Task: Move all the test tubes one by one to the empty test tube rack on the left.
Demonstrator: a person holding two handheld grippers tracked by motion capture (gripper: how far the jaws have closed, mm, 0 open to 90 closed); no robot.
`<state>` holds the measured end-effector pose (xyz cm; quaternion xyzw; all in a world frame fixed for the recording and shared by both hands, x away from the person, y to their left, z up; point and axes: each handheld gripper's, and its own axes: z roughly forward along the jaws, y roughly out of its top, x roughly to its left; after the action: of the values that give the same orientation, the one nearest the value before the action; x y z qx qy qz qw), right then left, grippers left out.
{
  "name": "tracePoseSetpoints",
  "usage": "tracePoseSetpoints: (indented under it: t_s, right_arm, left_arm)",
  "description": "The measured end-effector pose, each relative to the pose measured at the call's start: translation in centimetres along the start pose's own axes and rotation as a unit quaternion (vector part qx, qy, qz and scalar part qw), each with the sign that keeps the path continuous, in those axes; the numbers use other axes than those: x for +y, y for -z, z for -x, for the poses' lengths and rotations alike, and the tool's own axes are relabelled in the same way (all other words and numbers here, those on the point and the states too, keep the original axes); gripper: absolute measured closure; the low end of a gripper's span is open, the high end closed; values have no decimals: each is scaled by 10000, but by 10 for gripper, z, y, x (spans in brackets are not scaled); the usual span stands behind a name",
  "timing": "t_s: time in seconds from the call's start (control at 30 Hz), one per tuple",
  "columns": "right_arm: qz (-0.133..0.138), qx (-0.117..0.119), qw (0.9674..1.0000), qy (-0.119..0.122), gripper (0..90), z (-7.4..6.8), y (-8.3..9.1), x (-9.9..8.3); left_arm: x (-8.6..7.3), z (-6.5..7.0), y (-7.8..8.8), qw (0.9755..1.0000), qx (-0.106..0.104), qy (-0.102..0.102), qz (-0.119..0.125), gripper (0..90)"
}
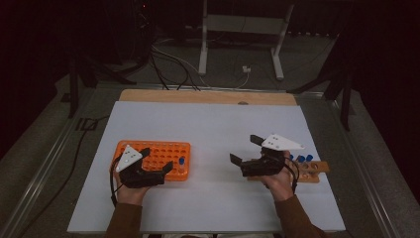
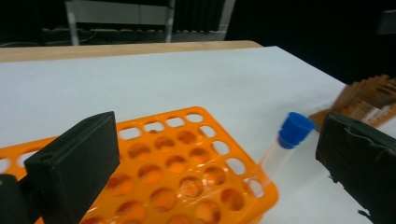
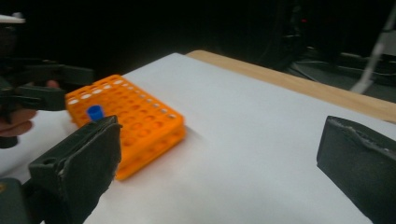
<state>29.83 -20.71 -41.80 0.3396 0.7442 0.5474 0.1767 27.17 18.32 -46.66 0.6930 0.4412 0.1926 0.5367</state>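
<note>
An orange tube rack point(image 1: 163, 148) lies on the white table sheet at the left. One clear tube with a blue cap point(image 1: 182, 161) stands in a hole at its near right corner. In the left gripper view that tube point(image 2: 279, 154) leans to the right in the corner hole of the orange rack point(image 2: 177, 163). My left gripper point(image 1: 157, 159) is open just left of the tube, its jaws apart from it and nothing between them point(image 2: 215, 140). My right gripper point(image 1: 245, 148) is open and holds nothing point(image 3: 217, 140); it points left toward the orange rack point(image 3: 135, 116) over bare sheet.
A wooden rack point(image 1: 313, 174) with several blue-capped tubes point(image 1: 302, 159) lies under and behind my right hand, near the sheet's right edge. In the left gripper view it point(image 2: 369, 95) lies at the far right. A wooden table strip point(image 1: 208, 96) borders the far side.
</note>
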Motion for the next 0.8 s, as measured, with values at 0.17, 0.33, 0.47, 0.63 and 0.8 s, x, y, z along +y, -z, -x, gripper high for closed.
tracePoseSetpoints:
  t_s: [0.17,0.33,0.47,0.63,0.8]
  right_arm:
    - [88,-279,9996,-19,0,15,16,7]
    - [177,-598,9980,-115,0,37,38,9]
    - [186,-912,9955,-189,0,58,59,5]
    - [249,-1225,9917,-315,11,79,83,-2]
    - [253,-1458,9881,-416,28,95,102,-11]
  left_arm:
    - [0,-4,6,9999,145,-5,80,6]
    - [-1,-8,11,9995,284,-65,70,6]
    - [-2,-11,13,9993,357,-38,111,6]
    - [-3,-12,14,9988,461,7,188,6]
    - [-4,-13,16,9981,545,33,271,6]
